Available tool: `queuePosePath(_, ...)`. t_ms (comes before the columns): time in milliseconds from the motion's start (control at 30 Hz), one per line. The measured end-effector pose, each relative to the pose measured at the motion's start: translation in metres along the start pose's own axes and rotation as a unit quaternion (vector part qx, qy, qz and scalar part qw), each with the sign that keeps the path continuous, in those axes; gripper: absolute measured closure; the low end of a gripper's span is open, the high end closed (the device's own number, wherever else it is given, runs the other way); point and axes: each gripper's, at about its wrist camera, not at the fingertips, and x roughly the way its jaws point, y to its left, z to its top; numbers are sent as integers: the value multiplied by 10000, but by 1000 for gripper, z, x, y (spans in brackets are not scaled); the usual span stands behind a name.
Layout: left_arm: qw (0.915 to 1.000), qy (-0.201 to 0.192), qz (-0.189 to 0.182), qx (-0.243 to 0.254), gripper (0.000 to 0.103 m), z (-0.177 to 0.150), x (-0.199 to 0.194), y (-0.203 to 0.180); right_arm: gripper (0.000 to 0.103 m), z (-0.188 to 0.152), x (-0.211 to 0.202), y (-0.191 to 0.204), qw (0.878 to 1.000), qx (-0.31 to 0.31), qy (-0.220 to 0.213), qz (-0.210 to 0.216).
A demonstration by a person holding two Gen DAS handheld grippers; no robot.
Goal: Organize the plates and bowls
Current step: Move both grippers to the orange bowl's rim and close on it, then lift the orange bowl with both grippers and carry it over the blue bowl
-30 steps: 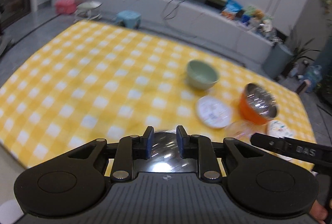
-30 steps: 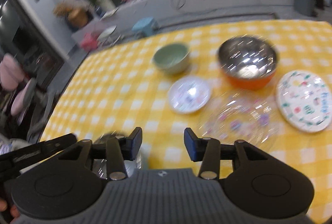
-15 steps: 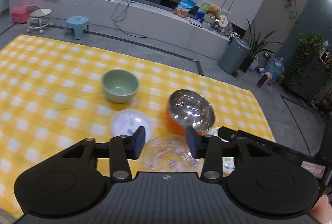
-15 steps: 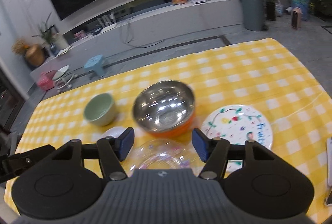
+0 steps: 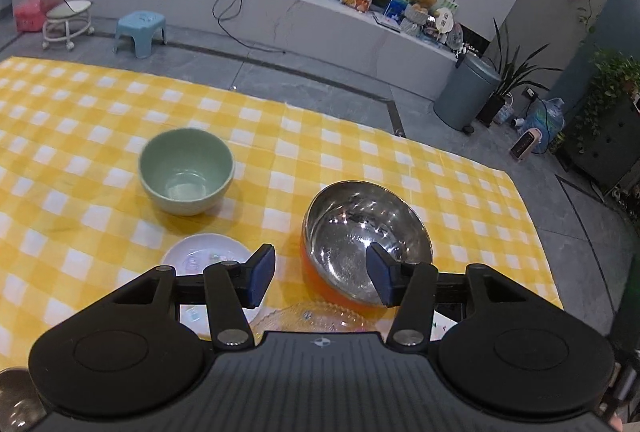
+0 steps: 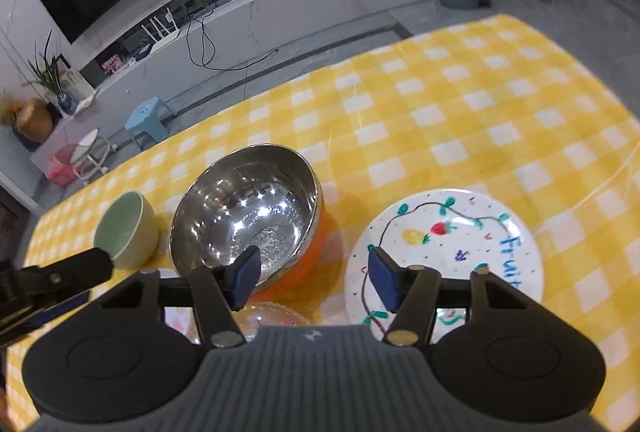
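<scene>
- Yellow-and-white checked tablecloth covers the table where the dishes stand, with the steel bowl as the marker for everything else.
- Steel inside and orange outside, the bowl sits upright on the cloth, seen in both wrist views.
- Left of the steel bowl and slightly farther back stands a pale green bowl, apart from it; the right wrist view shows it near the steel bowl's left side.
- A small white saucer lies in front of the green bowl, to the steel bowl's left.
- A clear glass plate lies just in front of the steel bowl, half hidden by the tool body.
- To the steel bowl's right rests a white plate painted with fruit and the word "Fruit".
- The left gripper hangs above the steel bowl's near rim, jaws spread wide, holding nothing.
- The right gripper hovers between the steel bowl and the painted plate, jaws likewise wide apart and empty.
</scene>
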Motion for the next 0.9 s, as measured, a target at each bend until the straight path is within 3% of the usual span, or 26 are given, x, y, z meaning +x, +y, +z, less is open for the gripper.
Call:
queuePosePath(167, 9997, 117, 104, 180, 43, 8, 27, -5, 49, 2, 6, -2, 9998, 136, -112, 70)
queuePosePath(467, 9980, 410, 326, 351, 45, 10, 70, -8, 71, 4, 25, -5, 9996, 205, -111, 126)
queuePosePath(700, 9957, 643, 441, 508, 69, 9, 90, -14, 81, 2, 31, -6, 9990, 313, -79, 314)
queuePosePath(900, 9934, 649, 689, 654, 84, 7, 97, -21, 81, 0, 37, -6, 9987, 318, -69, 384)
